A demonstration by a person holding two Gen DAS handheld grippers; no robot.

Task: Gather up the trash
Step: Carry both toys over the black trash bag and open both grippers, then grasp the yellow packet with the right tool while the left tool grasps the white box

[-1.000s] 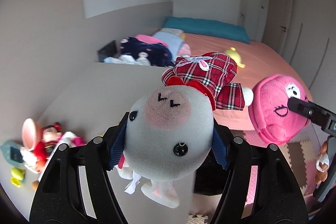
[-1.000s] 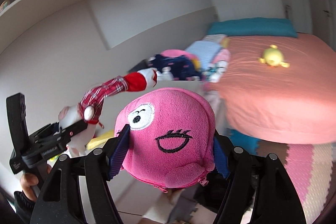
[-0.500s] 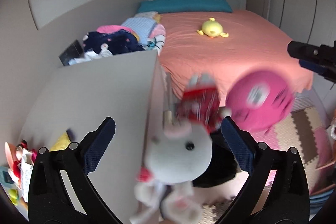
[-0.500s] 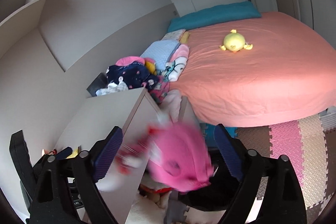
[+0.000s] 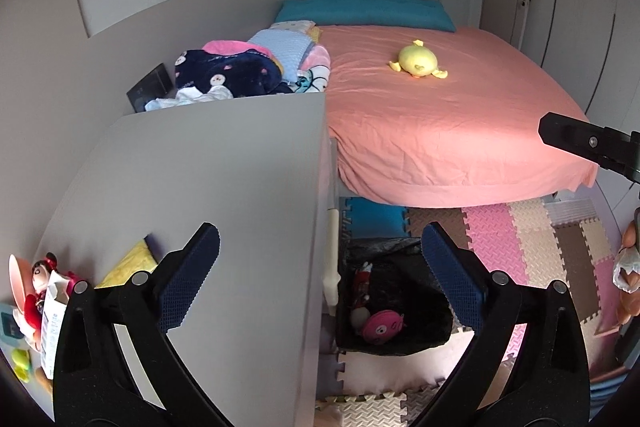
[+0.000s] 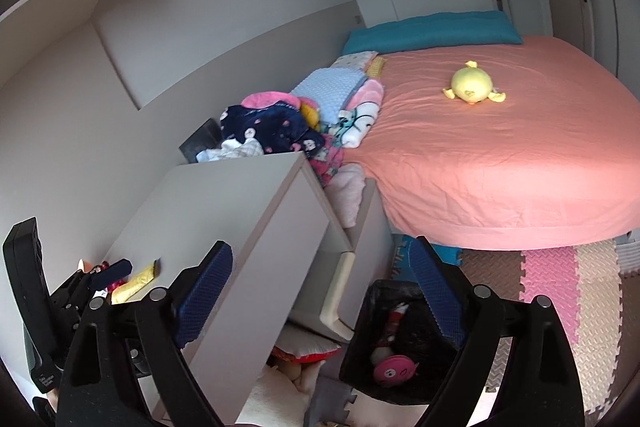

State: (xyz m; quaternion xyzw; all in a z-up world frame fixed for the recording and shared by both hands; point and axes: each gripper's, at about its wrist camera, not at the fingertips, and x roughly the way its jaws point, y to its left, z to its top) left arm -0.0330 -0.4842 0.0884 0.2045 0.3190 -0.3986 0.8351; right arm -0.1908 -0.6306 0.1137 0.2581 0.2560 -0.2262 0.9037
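A black-lined trash bin (image 5: 380, 247) stands on the floor beside the grey desk (image 5: 220, 179). Inside it lie a pink round plush (image 5: 382, 325) and a white plush in red plaid (image 5: 362, 287). My left gripper (image 5: 320, 267) hangs open and empty above the desk edge and the bin. In the right wrist view the same bin (image 6: 354, 355) holds the pink plush (image 6: 394, 371) and the plaid toy (image 6: 394, 319). My right gripper (image 6: 320, 287) is open and empty above it. Part of the right gripper (image 5: 580, 139) shows at the left view's right edge.
A bed with a coral sheet (image 5: 440, 131) carries a yellow duck plush (image 5: 418, 61). Clothes and blankets (image 5: 240, 71) are piled behind the desk. Small toys (image 5: 40, 283) and a yellow packet (image 6: 134, 281) lie on the desk. Foam mats (image 5: 540, 239) cover the floor.
Both grippers opened. The white plaid plush left the left gripper and the pink plush left the right one; both fell into the bin. Both grippers tipped further down.
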